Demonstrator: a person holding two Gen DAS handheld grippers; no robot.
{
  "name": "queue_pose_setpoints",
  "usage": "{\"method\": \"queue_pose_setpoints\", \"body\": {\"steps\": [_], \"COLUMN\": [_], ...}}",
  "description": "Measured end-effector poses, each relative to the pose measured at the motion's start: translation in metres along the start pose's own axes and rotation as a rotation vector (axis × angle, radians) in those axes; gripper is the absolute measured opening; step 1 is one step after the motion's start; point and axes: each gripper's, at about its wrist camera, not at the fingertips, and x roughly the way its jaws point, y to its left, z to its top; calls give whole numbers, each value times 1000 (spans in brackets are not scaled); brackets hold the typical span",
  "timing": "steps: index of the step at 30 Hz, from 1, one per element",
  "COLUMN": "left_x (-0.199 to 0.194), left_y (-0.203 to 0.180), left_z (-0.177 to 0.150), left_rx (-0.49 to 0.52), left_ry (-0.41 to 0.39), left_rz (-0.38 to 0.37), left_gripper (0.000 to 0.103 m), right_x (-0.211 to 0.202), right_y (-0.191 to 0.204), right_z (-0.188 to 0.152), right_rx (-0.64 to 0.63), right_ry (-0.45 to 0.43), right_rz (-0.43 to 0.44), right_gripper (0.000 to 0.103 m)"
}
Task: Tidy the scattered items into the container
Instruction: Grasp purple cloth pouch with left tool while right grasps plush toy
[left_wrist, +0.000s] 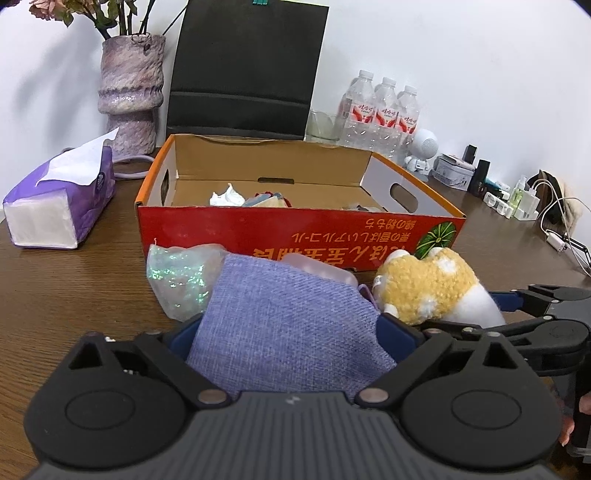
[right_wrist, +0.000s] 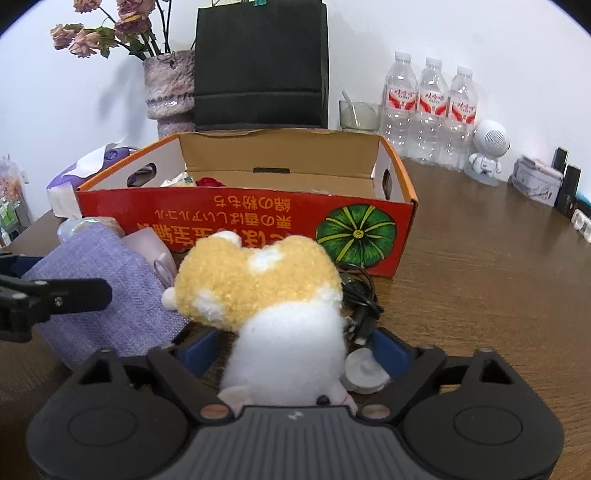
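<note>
One red cardboard box (right_wrist: 243, 218): upside-down Japanese print, pumpkin picture. In front of box: one purple cloth pouch (left_wrist: 284, 328) between left gripper (left_wrist: 291, 339) fingers, one plush toy (right_wrist: 266, 295) between right gripper (right_wrist: 295, 343) fingers; grip contact unclear for both. Behind box: three water bottles (right_wrist: 428, 107), red labels unreadable.

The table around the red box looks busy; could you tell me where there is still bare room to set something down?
Bare wood lies right of the red box, up to the bottles and tins, and between the tissue pack and the box. Crowded in front: purple pouch, plush toy, black cable.
</note>
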Motion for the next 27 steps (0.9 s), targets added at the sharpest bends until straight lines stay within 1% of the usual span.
{"method": "queue_pose_setpoints", "body": {"steps": [1, 2, 3, 5, 7, 9, 11, 13, 14, 18, 19, 22, 27], "left_x": [0, 0, -1, -3, -6, -11, -17, -24, -28, -41, -45, -56, -70], "left_y": [-1, -2, -3, -4, -3, -3, -2, -1, -1, 1, 2, 5, 11], "left_z": [-1, -1, -2, -3, -4, -5, -5, -5, -5, -5, -5, -4, 2], "left_rx": [3, 9, 13, 11, 0, -8, -12, -16, -17, -23, -25, -30, -52], "left_ry": [-2, -3, -3, -7, -14, -23, -37, -51, -57, -81, -92, -120, -165], "left_rz": [4, 7, 10, 14, 7, 7, 7, 5, -1, -5, -6, -4, -3], "left_gripper": [88, 83, 80, 71, 68, 66, 61, 52, 49, 45, 42, 38, 38], "right_x": [0, 1, 1, 1, 0, -3, -7, -11, -13, -23, -26, -35, -50], "right_y": [0, 0, -1, 0, 1, 1, 2, 3, 3, 4, 4, 4, 3], "right_z": [0, 0, -1, -2, -2, -4, -5, -7, -8, -10, -11, -11, -8], "right_rx": [0, 3, 7, 4, 0, 4, 8, 13, 14, 34, 39, 49, 53], "right_ry": [1, 5, 11, 12, 11, 4, -5, -9, -13, -33, -39, -57, -91], "right_rz": [1, 7, 11, 7, 7, 9, 12, 14, 14, 14, 13, 10, 1], "right_gripper": [77, 69, 63, 59, 55, 54, 53, 53, 52, 52, 52, 52, 52]}}
